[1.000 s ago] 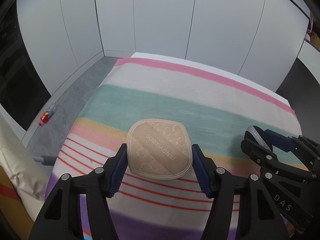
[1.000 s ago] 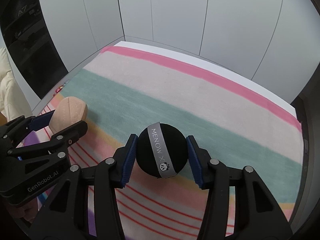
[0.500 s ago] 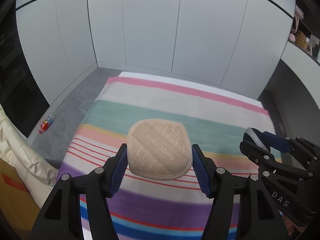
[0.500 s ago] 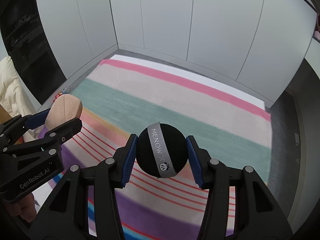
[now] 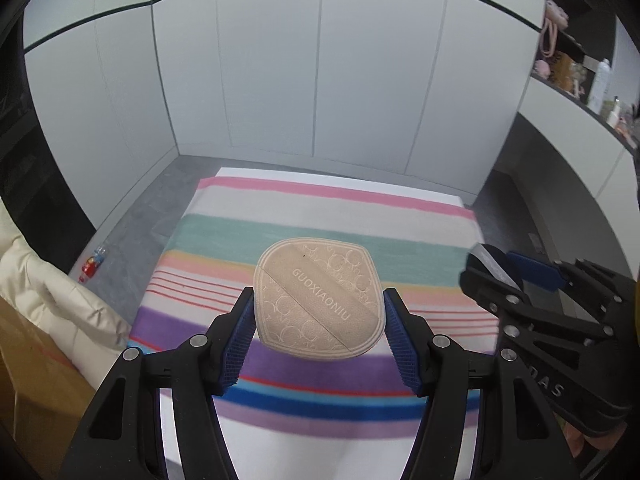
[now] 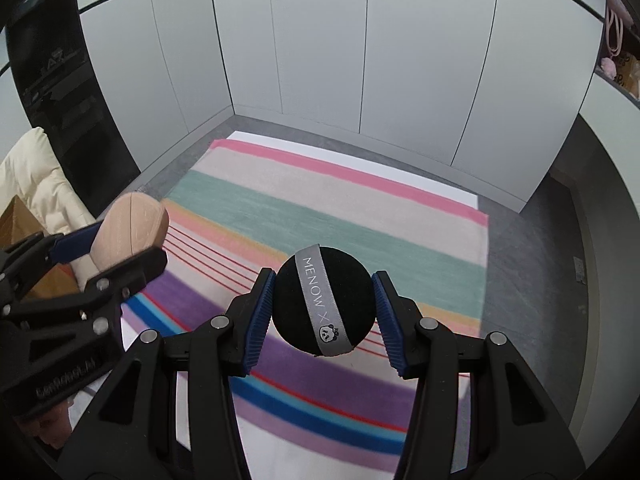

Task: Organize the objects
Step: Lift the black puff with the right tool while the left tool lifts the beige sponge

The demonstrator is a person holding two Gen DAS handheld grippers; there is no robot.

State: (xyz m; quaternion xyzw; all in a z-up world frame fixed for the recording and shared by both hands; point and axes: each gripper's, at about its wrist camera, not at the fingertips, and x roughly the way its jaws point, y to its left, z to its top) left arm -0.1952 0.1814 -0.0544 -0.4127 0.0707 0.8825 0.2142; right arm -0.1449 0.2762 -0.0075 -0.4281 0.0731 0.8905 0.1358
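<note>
My left gripper [image 5: 319,312] is shut on a beige powder puff [image 5: 318,298] with embossed circles and lettering, held flat high above the striped blanket [image 5: 320,224]. In the right wrist view the same puff [image 6: 130,232] shows edge-on at the left. My right gripper [image 6: 323,304] is shut on a black round puff [image 6: 323,304] with a grey ribbon band, also held up in the air. In the left wrist view the right gripper [image 5: 516,272] appears at the right edge with the black puff mostly hidden.
The striped blanket [image 6: 328,208] covers a table, with grey floor around it and white wall panels behind. A cream padded jacket [image 5: 44,292] lies at the left over a cardboard box. A small bottle [image 5: 93,265] lies on the floor. Shelves with items [image 5: 580,76] stand at the right.
Both grippers have risen and drawn back from the blanket, each keeping its puff. The blanket looks smaller and more of its near stripes and the room show.
</note>
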